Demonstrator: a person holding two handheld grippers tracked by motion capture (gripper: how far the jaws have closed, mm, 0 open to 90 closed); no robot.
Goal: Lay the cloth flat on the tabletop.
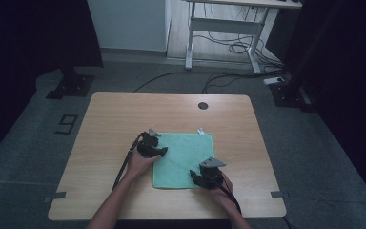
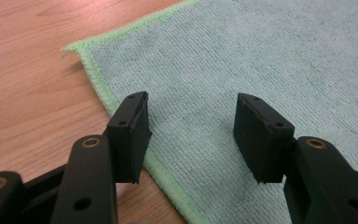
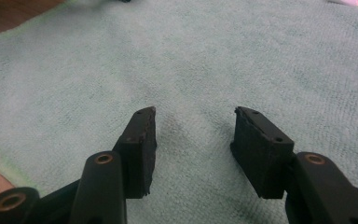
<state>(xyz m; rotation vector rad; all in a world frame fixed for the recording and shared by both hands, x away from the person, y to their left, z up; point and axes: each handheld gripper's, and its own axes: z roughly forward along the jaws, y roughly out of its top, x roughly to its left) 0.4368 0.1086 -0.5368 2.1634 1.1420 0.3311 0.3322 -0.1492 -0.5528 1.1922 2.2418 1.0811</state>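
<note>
Green cloth (image 1: 183, 160) flat beneath both parted, empty tongs, left (image 2: 191, 121) and right (image 3: 193, 135).

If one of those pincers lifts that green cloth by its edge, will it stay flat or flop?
The green cloth would probably droop: its looped, towel-like weave looks soft. It seems light, lying thin and flat on the table. The left gripper, jaws open astride the hem, might bunch it if pushed.

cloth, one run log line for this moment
cloth: flat on table | left gripper: open over cloth's edge | right gripper: open over cloth
</note>
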